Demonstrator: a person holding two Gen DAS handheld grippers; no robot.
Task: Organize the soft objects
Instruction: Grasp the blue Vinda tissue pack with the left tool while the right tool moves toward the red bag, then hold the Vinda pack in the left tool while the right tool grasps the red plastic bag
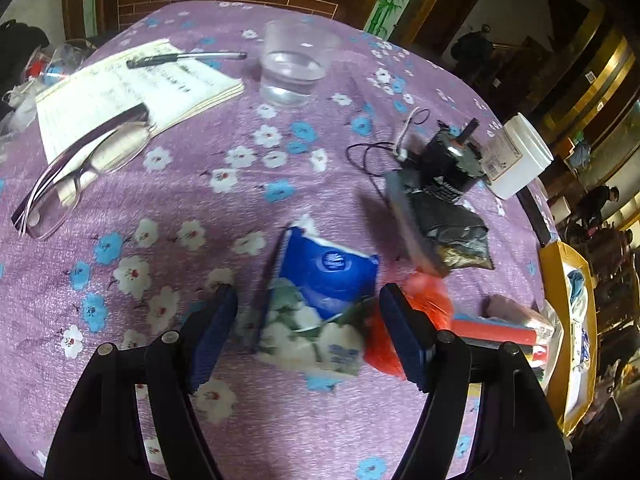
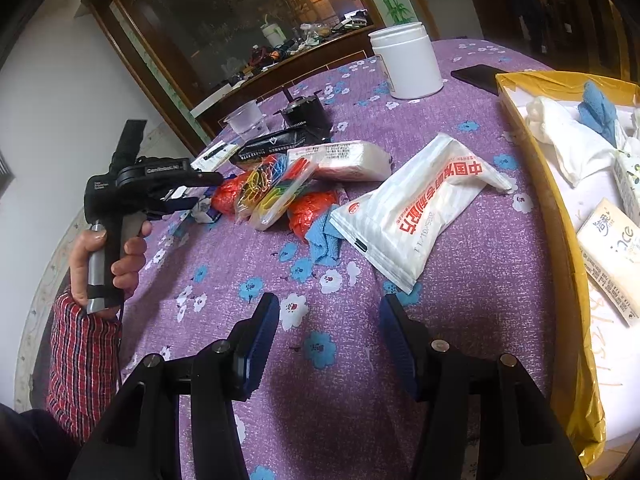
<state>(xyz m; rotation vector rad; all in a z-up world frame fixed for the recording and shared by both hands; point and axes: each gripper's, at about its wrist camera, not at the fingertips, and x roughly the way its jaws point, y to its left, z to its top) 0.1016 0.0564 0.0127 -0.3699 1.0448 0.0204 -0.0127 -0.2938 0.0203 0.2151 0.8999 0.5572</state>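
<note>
**Left gripper lining up on the tissue pack**

The left gripper (image 1: 308, 340) hung with its blue-padded fingers (image 1: 212, 344) spread wide and holding nothing, straddling the small blue-and-white floral tissue pack (image 1: 316, 304), which lay on the purple flowered worktop (image 1: 200, 184) against a crumpled orange-red plastic bag (image 1: 384, 344). The pack appeared apart from both pads. To do the step well, the person would likely need to centre the pack between the pads, keep the right pad clear of the bag, and close gently, since the pack should squash. The right gripper (image 2: 330, 344) was likewise released and empty above bare cloth, near the yellow-rimmed box (image 2: 560, 216) where soft things already lay
</note>
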